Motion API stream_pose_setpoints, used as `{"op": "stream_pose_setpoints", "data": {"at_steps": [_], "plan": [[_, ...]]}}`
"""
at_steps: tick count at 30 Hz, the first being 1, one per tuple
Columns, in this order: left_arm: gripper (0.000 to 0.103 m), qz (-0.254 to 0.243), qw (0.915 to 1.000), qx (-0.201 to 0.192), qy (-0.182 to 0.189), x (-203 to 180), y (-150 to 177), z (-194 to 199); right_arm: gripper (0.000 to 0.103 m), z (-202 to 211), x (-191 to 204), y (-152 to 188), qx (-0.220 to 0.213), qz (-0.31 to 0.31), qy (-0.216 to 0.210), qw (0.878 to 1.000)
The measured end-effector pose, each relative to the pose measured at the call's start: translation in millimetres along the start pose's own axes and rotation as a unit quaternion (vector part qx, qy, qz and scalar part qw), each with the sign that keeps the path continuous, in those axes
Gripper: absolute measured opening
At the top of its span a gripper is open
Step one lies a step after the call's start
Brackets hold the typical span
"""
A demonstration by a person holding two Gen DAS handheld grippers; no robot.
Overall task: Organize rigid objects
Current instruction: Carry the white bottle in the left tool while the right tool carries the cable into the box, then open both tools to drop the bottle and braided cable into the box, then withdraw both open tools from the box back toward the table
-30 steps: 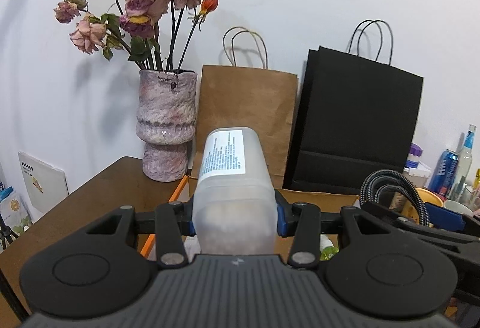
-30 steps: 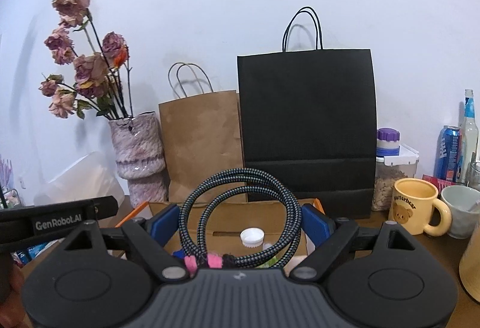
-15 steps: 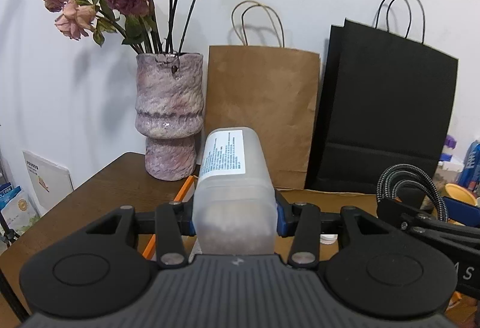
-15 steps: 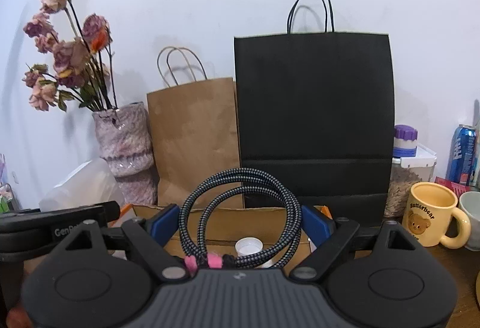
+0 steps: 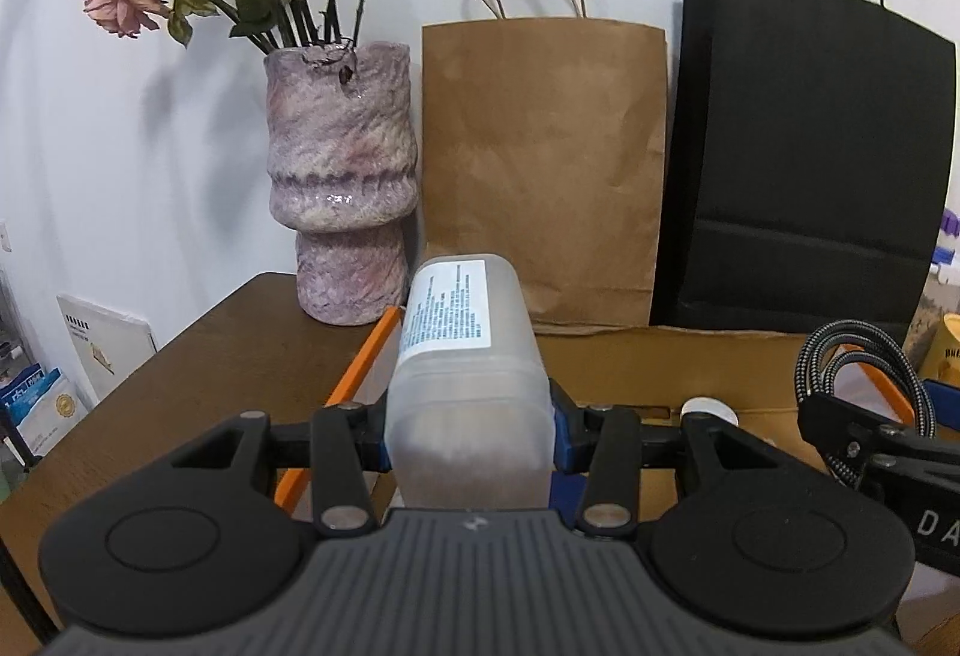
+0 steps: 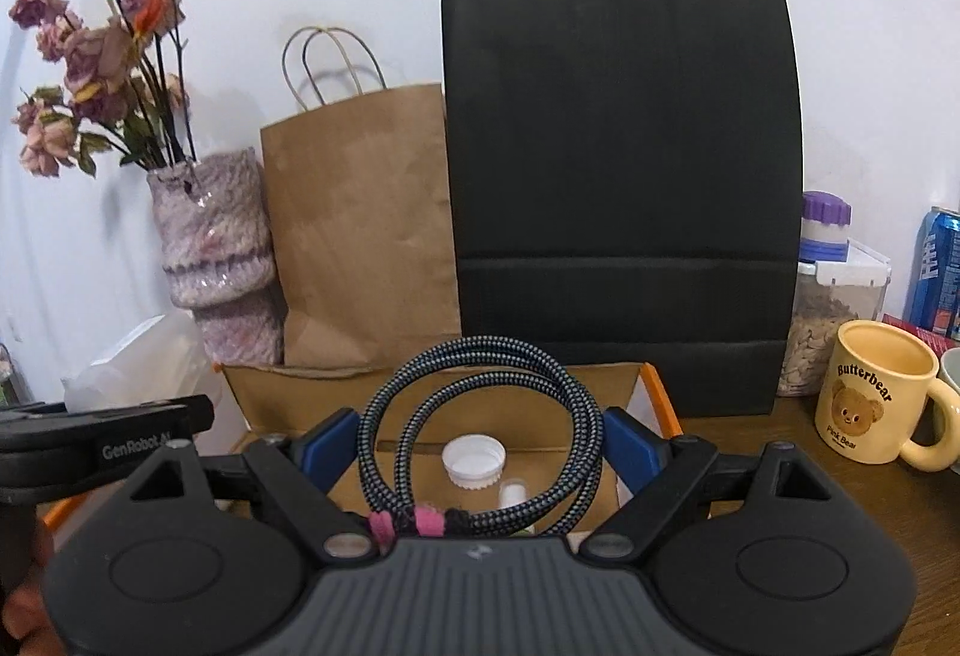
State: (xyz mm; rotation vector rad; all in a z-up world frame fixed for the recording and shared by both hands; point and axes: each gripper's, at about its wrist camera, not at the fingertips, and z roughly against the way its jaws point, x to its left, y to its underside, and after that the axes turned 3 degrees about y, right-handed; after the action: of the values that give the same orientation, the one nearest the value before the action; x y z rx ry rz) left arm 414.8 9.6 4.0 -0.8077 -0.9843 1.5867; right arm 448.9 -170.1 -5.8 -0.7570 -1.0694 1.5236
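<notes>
Behind the cardboard box (image 6: 432, 386), only the right view shows the mug (image 6: 876, 404).

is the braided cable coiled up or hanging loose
Coiled. The braided cable sits in round loops between the right tool's blue pads, bound at the bottom by pink ties, above the cardboard box.

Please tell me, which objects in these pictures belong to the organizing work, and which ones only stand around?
Belong to the job:
- frosted plastic container, held in the left gripper
- coiled braided cable, held in the right gripper
- cardboard box
- white cap inside the box

Only standing around:
- vase of dried roses
- brown paper bag
- black paper bag
- yellow mug
- blue can
</notes>
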Motion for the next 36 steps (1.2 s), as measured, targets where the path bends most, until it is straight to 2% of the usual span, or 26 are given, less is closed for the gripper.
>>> {"op": "stream_pose_setpoints", "data": {"at_steps": [9, 11, 12, 13, 14, 16, 25, 36], "plan": [[0.046, -0.018, 0.9998, 0.010, 0.002, -1, 6, -5, 0.087, -12, -2, 9, 0.025, 0.014, 0.011, 1.000], [0.058, -0.023, 0.9997, 0.001, -0.003, -2, 5, -1, 0.088, -12, -5, 8, 0.027, 0.006, 0.014, 1.000], [0.072, -0.025, 0.9997, -0.004, -0.001, -2, 4, 1, 0.089, -12, -7, 8, 0.024, 0.002, 0.014, 1.000], [0.083, -0.024, 0.9997, -0.008, -0.002, -2, 3, 2, 0.097, -11, -9, 7, 0.024, -0.001, 0.014, 1.000], [0.088, -0.024, 0.9996, -0.013, -0.006, -3, 2, 4, 0.103, -10, -11, 7, 0.021, -0.006, 0.016, 1.000], [0.103, -0.024, 0.9995, -0.020, -0.009, -2, 0, 6, 0.103, -8, -15, 6, 0.017, -0.012, 0.021, 1.000], [0.103, -0.011, 0.9996, -0.015, -0.018, 0, -3, 4, 0.103, -8, -21, 3, 0.017, -0.024, 0.027, 0.999], [0.103, 0.003, 0.9997, -0.023, -0.007, 6, -6, 17, 0.103, 3, -24, -1, 0.008, -0.030, 0.031, 0.999]]}}
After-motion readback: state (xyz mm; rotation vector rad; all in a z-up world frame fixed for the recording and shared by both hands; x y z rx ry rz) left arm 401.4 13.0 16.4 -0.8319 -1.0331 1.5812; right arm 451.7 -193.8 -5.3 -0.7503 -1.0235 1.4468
